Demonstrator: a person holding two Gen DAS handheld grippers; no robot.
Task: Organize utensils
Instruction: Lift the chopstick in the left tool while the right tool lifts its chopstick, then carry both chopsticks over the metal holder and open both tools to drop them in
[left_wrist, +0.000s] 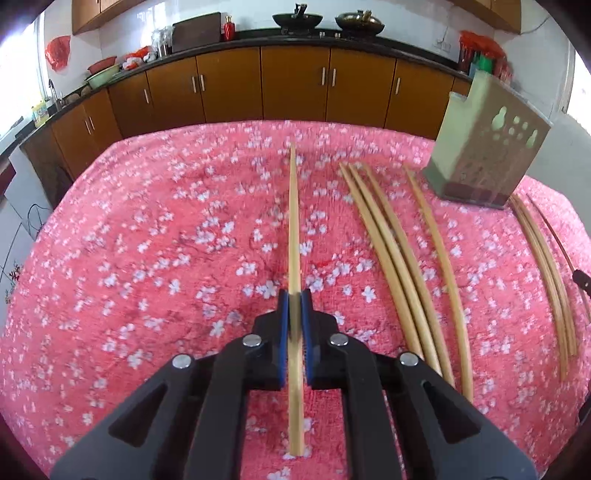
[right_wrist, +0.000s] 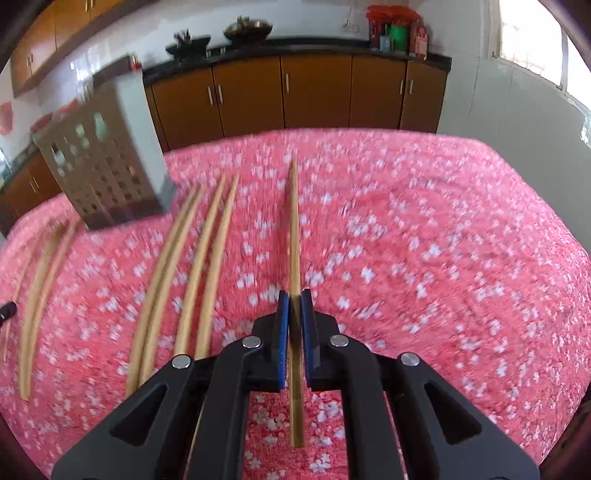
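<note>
The left gripper (left_wrist: 294, 295) is pressed together on one chopstick (left_wrist: 294, 221), and the right gripper (right_wrist: 294, 295) is pressed together on another chopstick (right_wrist: 294, 229). Each stick is pinched near its thick end, with the thin end pointing forward over the bench (left_wrist: 147, 240), which is covered by a pink flowered cloth. More loose chopsticks (left_wrist: 388, 251) are seen lying on the cloth between the two grippers, some side by side and touching. A holder (left_wrist: 484, 147) with cut-out holes is seen standing farther back, near the loose sticks. The sticks are judged to be light, stiff and smooth, so they could slip or turn if held too softly. A hold near the thick end, as now, is judged to be good for dropping the thin end into the holder. Plenty of open cloth is seen on the outer side of each gripper. The far edge of the bench is seen behind the holder, so pushes toward it should be kept gentle.
</note>
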